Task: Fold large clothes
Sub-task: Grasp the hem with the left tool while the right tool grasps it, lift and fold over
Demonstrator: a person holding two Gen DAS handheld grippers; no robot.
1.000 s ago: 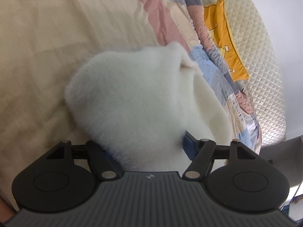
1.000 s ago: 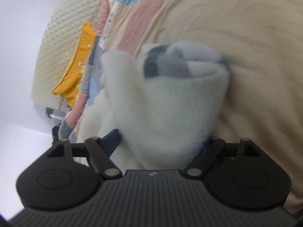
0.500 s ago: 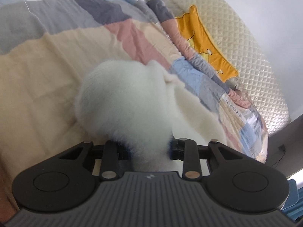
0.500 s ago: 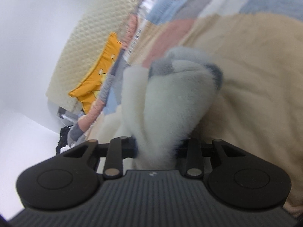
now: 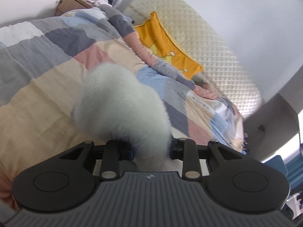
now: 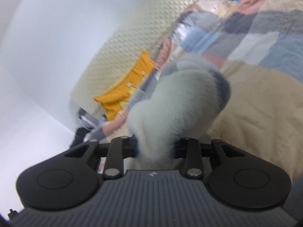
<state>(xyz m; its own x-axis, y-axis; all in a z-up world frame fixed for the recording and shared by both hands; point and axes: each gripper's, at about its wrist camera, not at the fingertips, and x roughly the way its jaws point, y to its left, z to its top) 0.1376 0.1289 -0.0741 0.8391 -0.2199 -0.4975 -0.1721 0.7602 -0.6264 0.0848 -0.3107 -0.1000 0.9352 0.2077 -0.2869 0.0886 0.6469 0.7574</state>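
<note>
Aloft between our two tools, the fluffy white garment (image 5: 121,104) bulged forward of each in a soft, rounded lump of long, plush pile, grey patches showing at its far fold on the right wrist view (image 6: 181,98). We held it pinched in the left gripper (image 5: 151,151) and in the right gripper (image 6: 155,148), black jaws clamped on the fleece. Beyond and below lay a patchwork quilt (image 5: 47,60), a mustard cushion (image 5: 166,45) and a cream padded headboard (image 5: 217,53).
</note>
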